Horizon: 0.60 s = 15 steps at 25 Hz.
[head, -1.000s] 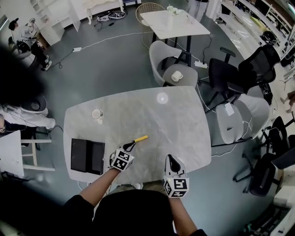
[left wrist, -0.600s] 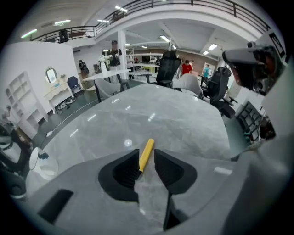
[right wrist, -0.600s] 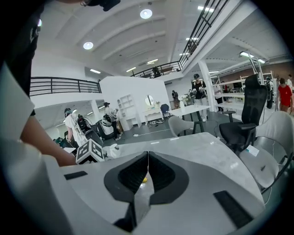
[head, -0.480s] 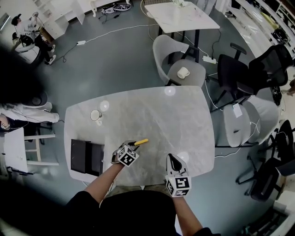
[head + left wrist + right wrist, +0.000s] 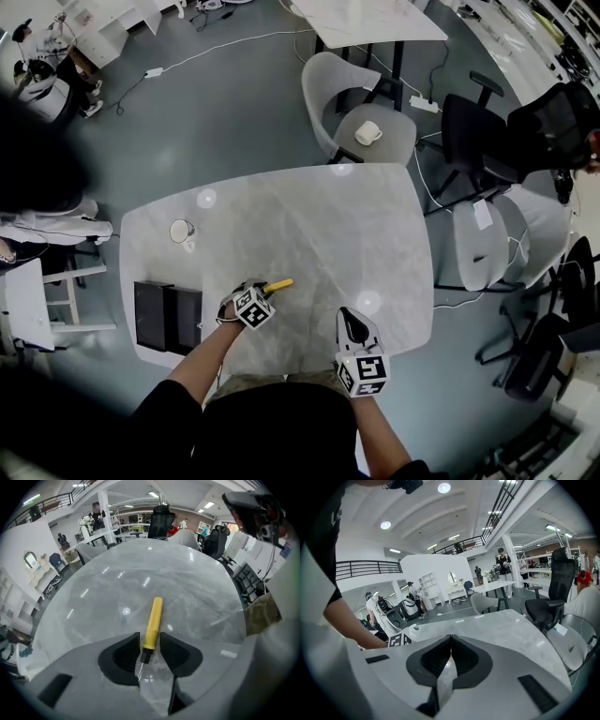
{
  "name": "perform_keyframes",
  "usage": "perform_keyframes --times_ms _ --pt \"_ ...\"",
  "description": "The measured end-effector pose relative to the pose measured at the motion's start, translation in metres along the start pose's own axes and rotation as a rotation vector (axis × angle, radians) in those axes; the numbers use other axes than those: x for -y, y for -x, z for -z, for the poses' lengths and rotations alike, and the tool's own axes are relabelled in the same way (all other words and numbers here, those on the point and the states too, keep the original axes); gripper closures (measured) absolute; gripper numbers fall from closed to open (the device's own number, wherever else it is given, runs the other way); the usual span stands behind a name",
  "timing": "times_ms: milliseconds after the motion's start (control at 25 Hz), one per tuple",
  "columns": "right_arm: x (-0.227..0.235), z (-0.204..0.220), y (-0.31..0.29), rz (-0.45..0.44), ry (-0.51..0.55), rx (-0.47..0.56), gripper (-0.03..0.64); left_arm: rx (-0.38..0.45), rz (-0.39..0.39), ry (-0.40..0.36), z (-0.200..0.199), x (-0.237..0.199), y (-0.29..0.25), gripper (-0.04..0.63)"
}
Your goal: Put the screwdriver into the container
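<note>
A screwdriver (image 5: 278,284) with a yellow handle lies flat on the marble table (image 5: 328,225). My left gripper (image 5: 261,292) sits at its dark shaft end. In the left gripper view the screwdriver (image 5: 153,618) lies between the jaws of the left gripper (image 5: 150,639), which are opening, with a thin gap on each side of the handle. The container, a black open box (image 5: 167,315), rests at the table's left edge, to the left of that gripper. My right gripper (image 5: 349,320) hovers near the front edge, shut and empty, its tips touching in the right gripper view (image 5: 451,639).
A white cup (image 5: 181,231) stands on the table behind the black box. Beyond the far edge is a grey chair (image 5: 361,112) with a mug on its seat. Black office chairs (image 5: 497,131) and a grey chair (image 5: 487,244) stand to the right.
The head view has drifted, so the table sits a little differently in frame. My left gripper stays at the screwdriver's shaft end. The right gripper has barely moved.
</note>
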State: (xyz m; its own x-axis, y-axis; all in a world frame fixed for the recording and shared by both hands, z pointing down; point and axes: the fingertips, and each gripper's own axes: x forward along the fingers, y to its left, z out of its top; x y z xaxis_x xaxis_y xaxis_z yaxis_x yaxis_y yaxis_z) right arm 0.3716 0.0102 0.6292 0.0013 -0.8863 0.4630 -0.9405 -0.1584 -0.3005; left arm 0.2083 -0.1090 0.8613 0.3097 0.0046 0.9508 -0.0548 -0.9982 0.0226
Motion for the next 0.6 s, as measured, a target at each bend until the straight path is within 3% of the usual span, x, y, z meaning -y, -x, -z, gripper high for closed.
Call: perform_keyframes --times_ms 200,440,600 --pt "0.014 0.0 -0.004 -0.013 -0.018 -0.003 0.606 -0.039 0.036 -0.007 0.005 0.001 -0.011 0.481" --pt "0.021 -0.002 -0.007 -0.015 -0.019 -0.022 0.606 -0.066 0.047 -0.118 0.0 0.008 -0.007 0.508" --pt "0.007 -0.004 -0.016 -0.04 -0.01 -0.03 0.606 -0.008 0.072 -0.077 -0.008 0.01 0.009 0.509"
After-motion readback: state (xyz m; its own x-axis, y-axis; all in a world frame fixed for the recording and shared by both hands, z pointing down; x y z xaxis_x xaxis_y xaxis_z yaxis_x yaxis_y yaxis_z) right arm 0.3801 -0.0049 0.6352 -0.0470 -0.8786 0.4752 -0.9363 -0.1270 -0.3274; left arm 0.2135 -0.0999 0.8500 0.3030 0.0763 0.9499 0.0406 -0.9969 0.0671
